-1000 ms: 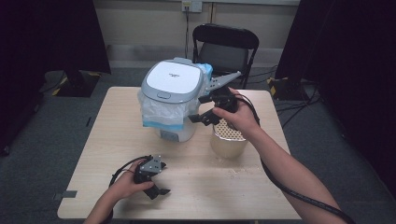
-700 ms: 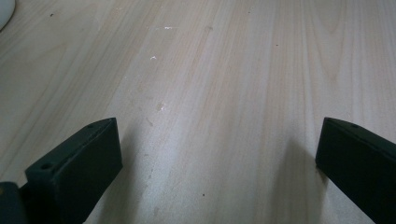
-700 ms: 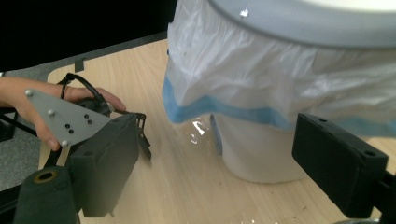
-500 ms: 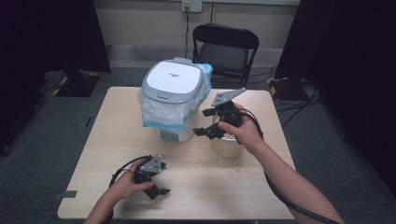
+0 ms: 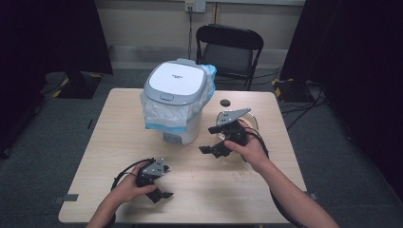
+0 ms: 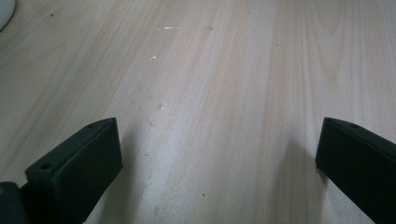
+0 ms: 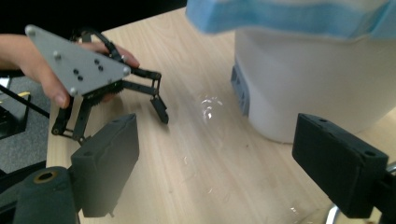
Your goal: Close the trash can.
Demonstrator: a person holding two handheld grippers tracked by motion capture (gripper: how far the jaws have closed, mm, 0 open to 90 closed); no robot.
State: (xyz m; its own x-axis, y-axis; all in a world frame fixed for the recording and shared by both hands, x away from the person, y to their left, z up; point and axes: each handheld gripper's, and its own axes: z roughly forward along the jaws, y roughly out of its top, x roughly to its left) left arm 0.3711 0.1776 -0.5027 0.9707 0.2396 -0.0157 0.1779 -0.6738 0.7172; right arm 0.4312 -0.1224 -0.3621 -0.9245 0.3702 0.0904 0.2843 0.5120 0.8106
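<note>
The right gripper (image 5: 219,140) hovers with jaws spread and nothing between them, low over the table (image 5: 109,137), just beside the white lidded bin (image 5: 177,102) with its blue-edged liner bag (image 5: 164,118). A bowl-like container (image 5: 251,124) sits almost hidden behind that hand. The left gripper (image 5: 159,189) rests released on the table, well apart. A jaw could likely snag the loose liner or nudge the bin. The container's contents and the small dark object (image 5: 225,102) behind cannot be made out.
</note>
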